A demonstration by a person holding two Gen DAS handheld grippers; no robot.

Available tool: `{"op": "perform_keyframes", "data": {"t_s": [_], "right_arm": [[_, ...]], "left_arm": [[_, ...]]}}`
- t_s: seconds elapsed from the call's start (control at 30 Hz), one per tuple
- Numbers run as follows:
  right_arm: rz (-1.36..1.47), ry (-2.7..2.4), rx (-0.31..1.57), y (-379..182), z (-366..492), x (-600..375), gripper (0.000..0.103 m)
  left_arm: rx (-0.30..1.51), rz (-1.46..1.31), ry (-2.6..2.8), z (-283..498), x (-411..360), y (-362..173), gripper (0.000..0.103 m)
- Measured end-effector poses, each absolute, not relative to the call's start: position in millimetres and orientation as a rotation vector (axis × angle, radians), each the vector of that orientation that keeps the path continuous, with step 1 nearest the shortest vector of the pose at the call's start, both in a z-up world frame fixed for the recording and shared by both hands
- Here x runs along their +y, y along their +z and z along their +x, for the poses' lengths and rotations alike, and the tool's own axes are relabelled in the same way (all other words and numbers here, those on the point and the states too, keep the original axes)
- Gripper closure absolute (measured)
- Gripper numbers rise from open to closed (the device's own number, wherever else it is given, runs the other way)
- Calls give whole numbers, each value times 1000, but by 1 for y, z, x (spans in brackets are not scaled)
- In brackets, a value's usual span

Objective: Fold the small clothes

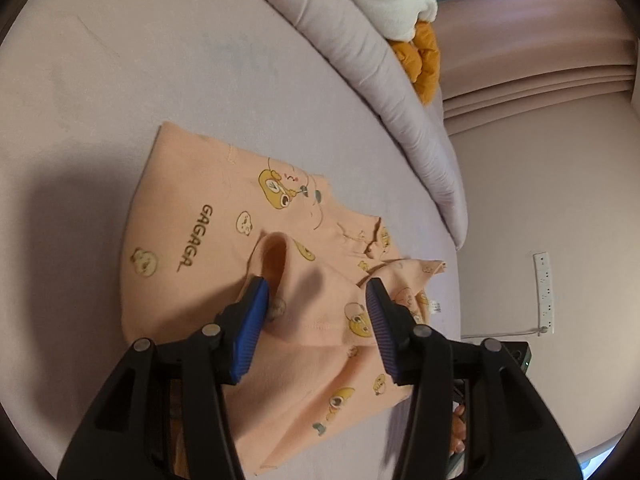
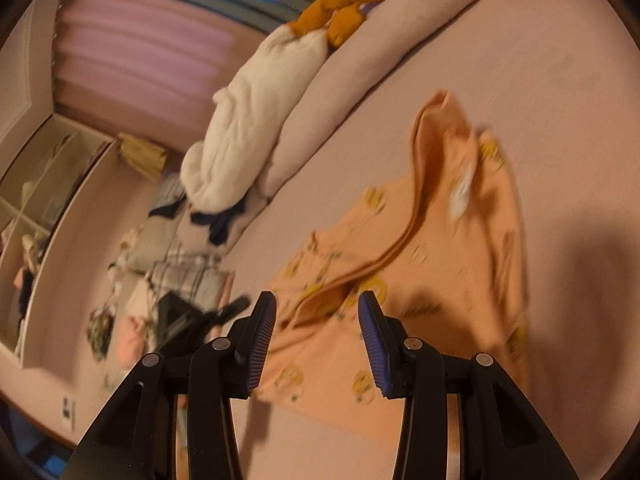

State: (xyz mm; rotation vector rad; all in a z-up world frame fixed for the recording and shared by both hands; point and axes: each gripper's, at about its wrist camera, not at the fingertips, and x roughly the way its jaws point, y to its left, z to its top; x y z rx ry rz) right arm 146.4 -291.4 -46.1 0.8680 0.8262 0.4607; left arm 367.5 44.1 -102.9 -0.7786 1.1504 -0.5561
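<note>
Over the peach shirt (image 1: 224, 232) on the bed (image 1: 120, 80), left tool (image 1: 316, 292) and right tool (image 2: 316, 308), both spread, empty.

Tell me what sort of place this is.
Most likely a bedroom. The peach garment lies on a wide sheet-covered bed, a rolled duvet runs along its edge, and pleated curtains hang behind. Open shelves with clutter stand by the wall.
</note>
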Motion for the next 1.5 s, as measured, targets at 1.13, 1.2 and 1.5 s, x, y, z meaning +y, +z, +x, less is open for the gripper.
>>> {"op": "perform_keyframes", "data": {"t_s": [1.13,1.2,1.5], "right_arm": [[904,380,843,-69,202,-297,60],[888,376,842,-68,201,-298,60],[700,531,1000,-70,234,-239,60]], "left_arm": [[977,-659,-135,416,42,-56,72],[1003,-650,-116,415,54,-64,61],[1017,-626,-301,374,78,-61,55]]}}
